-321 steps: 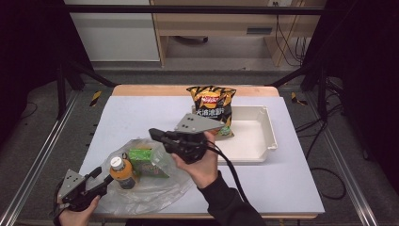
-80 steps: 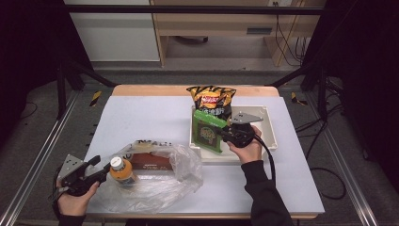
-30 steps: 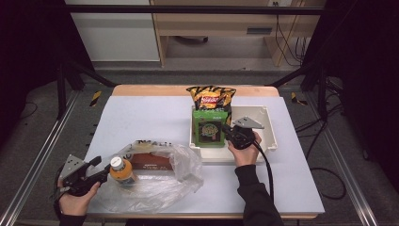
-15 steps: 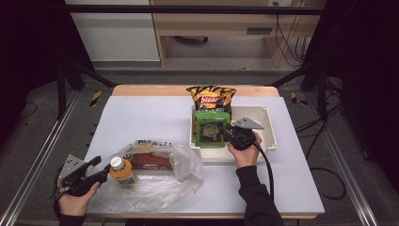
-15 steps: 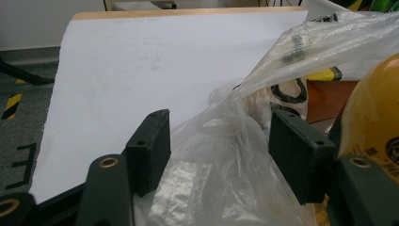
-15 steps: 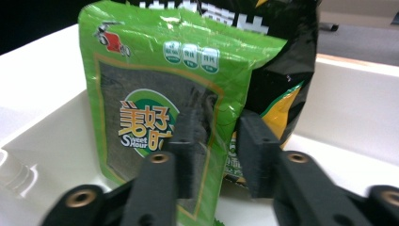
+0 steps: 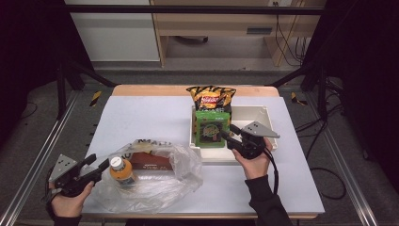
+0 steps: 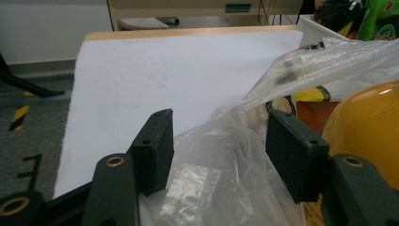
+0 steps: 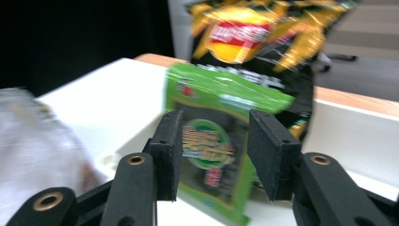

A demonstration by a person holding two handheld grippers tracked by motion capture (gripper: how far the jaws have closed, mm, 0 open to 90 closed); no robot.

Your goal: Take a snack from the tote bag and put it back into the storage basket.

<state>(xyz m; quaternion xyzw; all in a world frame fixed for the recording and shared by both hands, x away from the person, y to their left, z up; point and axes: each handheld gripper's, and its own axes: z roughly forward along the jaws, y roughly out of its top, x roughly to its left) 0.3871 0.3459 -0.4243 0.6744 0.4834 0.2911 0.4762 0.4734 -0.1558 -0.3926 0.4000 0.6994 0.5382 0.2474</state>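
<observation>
The green snack packet stands upright in the left end of the white tray, right of centre in the high view, leaning back against the black-and-yellow chip bag that rises at the tray's far left corner. That much of the unpacking looks done: two packets are out of the bag and in the tray.

The right gripper sits just to the right of the green snack packet, over the tray's near rim. Its jaws have just been opening and now stand about half apart. In the right gripper view the packet stands beyond the pads, not pressed by either, so I judge it released and standing on its own.

Lower left in the high view, the clear plastic bag lies crumpled on the tabletop, still holding an orange-capped bottle of yellow drink and a flat brown box. The left gripper is at the bag's left edge beside the bottle. Its jaws have just closed a little yet remain fairly wide. In the left gripper view a fold of the bag's film bulges up between the pads, but whether they pinch it I cannot tell; it looks loose.

What seems left is lifting the bottle and the box out into the tray.
</observation>
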